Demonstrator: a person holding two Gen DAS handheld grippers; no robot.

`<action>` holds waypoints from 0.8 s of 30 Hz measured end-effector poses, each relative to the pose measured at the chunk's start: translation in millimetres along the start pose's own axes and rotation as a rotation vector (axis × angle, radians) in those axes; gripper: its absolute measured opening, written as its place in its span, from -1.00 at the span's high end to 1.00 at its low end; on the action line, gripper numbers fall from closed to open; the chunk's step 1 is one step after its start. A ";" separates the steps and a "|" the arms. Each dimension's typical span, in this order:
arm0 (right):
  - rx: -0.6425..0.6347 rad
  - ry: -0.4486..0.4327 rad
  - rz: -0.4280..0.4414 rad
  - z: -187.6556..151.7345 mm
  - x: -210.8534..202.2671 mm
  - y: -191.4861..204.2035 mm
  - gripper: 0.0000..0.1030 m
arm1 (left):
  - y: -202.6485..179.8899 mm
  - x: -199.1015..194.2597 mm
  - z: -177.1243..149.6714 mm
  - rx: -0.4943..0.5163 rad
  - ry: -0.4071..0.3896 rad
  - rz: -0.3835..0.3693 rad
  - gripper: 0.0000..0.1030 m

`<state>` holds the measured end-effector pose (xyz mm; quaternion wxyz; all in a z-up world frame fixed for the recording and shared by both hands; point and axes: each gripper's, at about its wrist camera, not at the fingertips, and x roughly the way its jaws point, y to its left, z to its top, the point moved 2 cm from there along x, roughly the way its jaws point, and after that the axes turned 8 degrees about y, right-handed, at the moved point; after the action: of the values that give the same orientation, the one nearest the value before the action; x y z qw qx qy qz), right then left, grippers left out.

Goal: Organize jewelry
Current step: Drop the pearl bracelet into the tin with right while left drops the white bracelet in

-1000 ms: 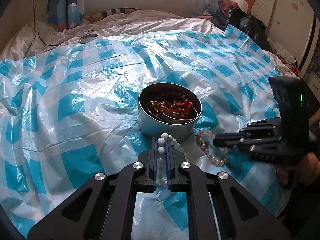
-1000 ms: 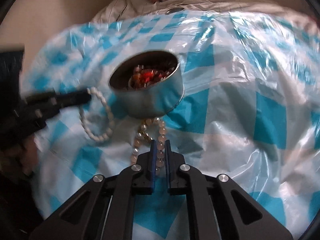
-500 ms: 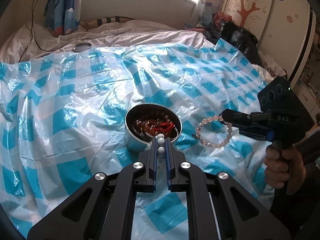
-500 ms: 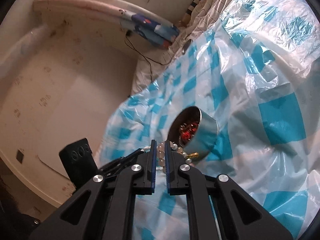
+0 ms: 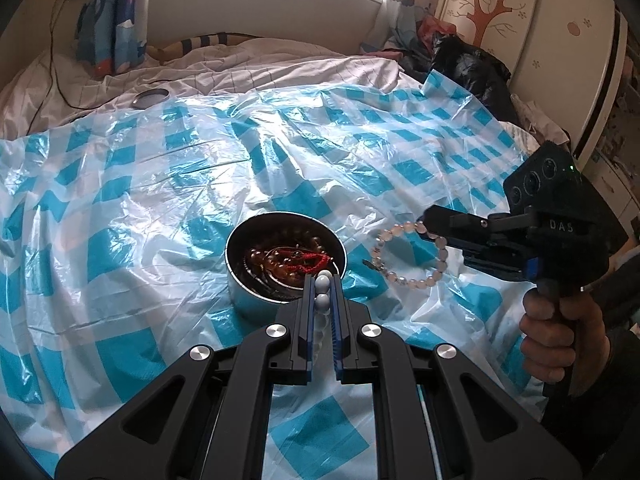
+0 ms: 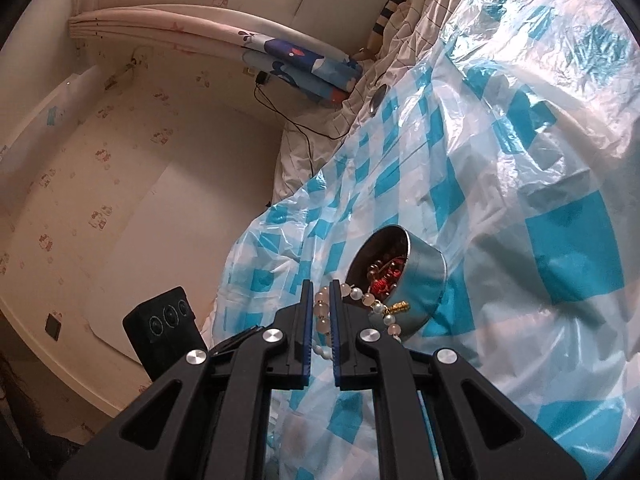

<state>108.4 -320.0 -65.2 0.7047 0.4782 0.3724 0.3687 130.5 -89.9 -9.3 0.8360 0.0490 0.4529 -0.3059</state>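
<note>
A round metal tin (image 5: 240, 276) holding amber and red jewelry sits on the blue-checked plastic sheet. My left gripper (image 5: 322, 286) is shut on a white pearl bracelet (image 5: 322, 302), held just above the tin's near rim. My right gripper (image 5: 430, 224) is shut on a pale pink bead bracelet (image 5: 408, 278) that hangs in the air to the right of the tin. In the right wrist view the right gripper (image 6: 321, 300) grips the pink bracelet (image 6: 362, 300) beside the tin (image 6: 424, 276); the view is rolled sideways.
The plastic sheet (image 5: 160, 184) covers a bed with a white quilt (image 5: 260, 64) behind it. A small round lid (image 5: 151, 98) lies at the sheet's far edge. A black bag (image 5: 468, 68) and a wardrobe (image 5: 540, 40) stand at the right.
Both grippers lifted their bracelets off the sheet. The right gripper rose with the pink bracelet and rolled sideways. The left gripper pulled up and back, keeping the pearls over the tin's rim.
</note>
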 end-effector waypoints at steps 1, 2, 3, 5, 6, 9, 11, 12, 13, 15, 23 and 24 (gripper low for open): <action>-0.001 -0.003 0.006 0.3 0.2 0.9 0.83 | -0.7 -0.1 1.0 0.001 -0.002 -0.002 0.87; 0.001 -0.007 0.012 2.1 1.5 1.1 0.83 | -1.3 -0.5 2.6 0.000 -0.005 -0.004 0.87; 0.008 -0.012 0.023 3.9 2.7 0.9 0.83 | -2.0 -1.0 3.8 0.001 -0.008 -0.005 0.87; 0.010 -0.019 0.037 6.8 4.8 2.0 0.83 | -3.0 -2.7 5.9 0.002 -0.015 -0.007 0.87; 0.009 -0.020 0.042 7.8 5.4 2.6 0.83 | -2.9 -3.9 7.3 0.001 -0.020 -0.005 0.87; 0.009 -0.034 0.060 11.9 7.4 3.0 0.83 | -2.6 -10.8 13.6 -0.010 -0.050 -0.011 0.87; 0.019 -0.047 0.073 15.4 8.2 0.9 0.83 | -3.6 -17.5 19.6 -0.016 -0.081 -0.023 0.87; 0.028 -0.056 0.083 17.9 9.4 -0.4 0.83 | -3.8 -21.3 24.2 -0.021 -0.101 -0.031 0.87; 0.034 -0.063 0.092 20.2 10.7 -0.9 0.83 | -3.0 -22.9 27.6 -0.026 -0.111 -0.037 0.87; 0.037 -0.070 0.105 24.3 14.4 0.4 0.83 | 0.4 -23.6 36.0 -0.044 -0.133 -0.047 0.87; 0.024 -0.046 0.061 26.9 30.7 1.4 0.83 | 43.5 43.1 34.6 -0.178 0.048 0.125 0.86; 0.024 -0.047 0.062 27.8 32.0 1.9 0.83 | 46.7 42.8 31.8 -0.197 0.054 0.112 0.83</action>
<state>146.9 -302.6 -61.5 0.6957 0.5065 0.3451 0.3747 196.8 -83.6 -33.6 0.8400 0.0002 0.4997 -0.2113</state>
